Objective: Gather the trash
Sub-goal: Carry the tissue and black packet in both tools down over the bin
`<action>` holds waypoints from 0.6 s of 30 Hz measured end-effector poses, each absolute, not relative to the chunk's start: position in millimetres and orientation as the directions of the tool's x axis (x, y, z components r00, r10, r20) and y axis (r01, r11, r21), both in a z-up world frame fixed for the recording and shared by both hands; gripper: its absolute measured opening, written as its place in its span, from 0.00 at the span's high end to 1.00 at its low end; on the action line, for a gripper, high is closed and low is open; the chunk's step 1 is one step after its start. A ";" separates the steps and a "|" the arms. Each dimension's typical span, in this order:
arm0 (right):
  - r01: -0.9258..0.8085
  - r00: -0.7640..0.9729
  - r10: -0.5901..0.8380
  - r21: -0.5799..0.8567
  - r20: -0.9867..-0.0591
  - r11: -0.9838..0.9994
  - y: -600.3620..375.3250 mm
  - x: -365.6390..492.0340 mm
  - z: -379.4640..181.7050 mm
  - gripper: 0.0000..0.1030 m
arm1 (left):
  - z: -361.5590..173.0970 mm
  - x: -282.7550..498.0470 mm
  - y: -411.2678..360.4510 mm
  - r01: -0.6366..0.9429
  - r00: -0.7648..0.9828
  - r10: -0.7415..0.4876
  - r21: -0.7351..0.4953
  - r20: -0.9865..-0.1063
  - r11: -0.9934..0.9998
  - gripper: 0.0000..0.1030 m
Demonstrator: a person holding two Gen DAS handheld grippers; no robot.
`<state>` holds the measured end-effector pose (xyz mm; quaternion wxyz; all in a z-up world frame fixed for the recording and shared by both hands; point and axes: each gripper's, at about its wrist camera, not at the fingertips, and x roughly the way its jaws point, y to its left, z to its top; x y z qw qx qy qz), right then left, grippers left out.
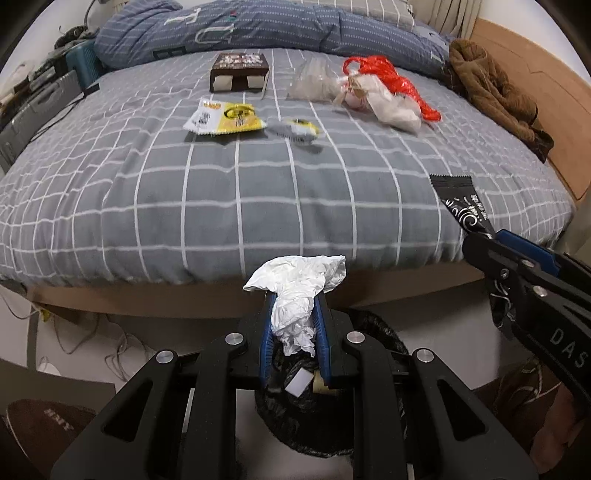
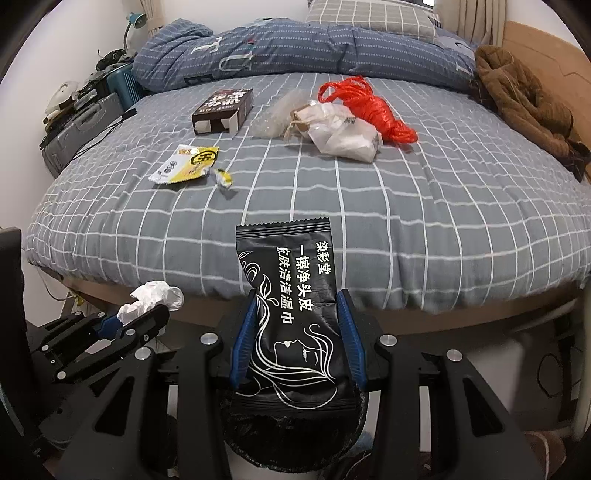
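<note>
A crumpled white tissue (image 1: 299,295) is held between the blue pads of the left gripper (image 1: 295,295), whose jaws are drawn narrow around it. A black wet-wipe packet (image 2: 291,317) printed with white line art and Chinese characters is clamped upright in the right gripper (image 2: 295,321), the jaws set moderately apart by the packet's width. Both grippers are positioned off the near edge of the bed (image 1: 258,192), above a bin lined with a black bag (image 1: 295,391); a small white scrap is seen inside it.

On the grey checked bedsheet, further trash is recorded: a yellow and white sachet (image 1: 223,119), a small yellow wrapper (image 1: 297,129) just beside it, a dark brown carton (image 1: 240,72) with open end flaps, a clear plastic bag (image 1: 314,79), a crumpled translucent bag (image 1: 388,105) and a red plastic bag (image 1: 391,83) touching it. A blue quilt (image 1: 240,29) is bunched at the head of the bed, and a brown garment (image 1: 495,92) lies along the right side.
</note>
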<state>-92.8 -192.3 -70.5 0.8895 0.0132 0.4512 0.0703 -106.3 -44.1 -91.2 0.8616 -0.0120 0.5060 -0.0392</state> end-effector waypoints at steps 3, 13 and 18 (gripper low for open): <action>-0.109 0.567 0.134 0.087 -0.813 0.990 -192.5 -100.3 -76.4 0.61 | -98.5 -112.5 -44.1 0.058 0.462 -0.086 -0.067 -0.883 0.996 0.82; -0.107 0.490 0.117 0.073 -0.864 0.992 -191.3 -115.1 -111.5 0.61 | -138.4 -120.2 -42.2 0.065 0.386 -0.061 -0.039 -0.920 0.997 0.82; -0.114 0.428 0.104 0.061 -0.898 0.992 -187.8 -115.5 -142.3 0.61 | -160.0 -122.0 -39.3 0.060 0.350 -0.054 -0.036 -0.935 0.998 0.82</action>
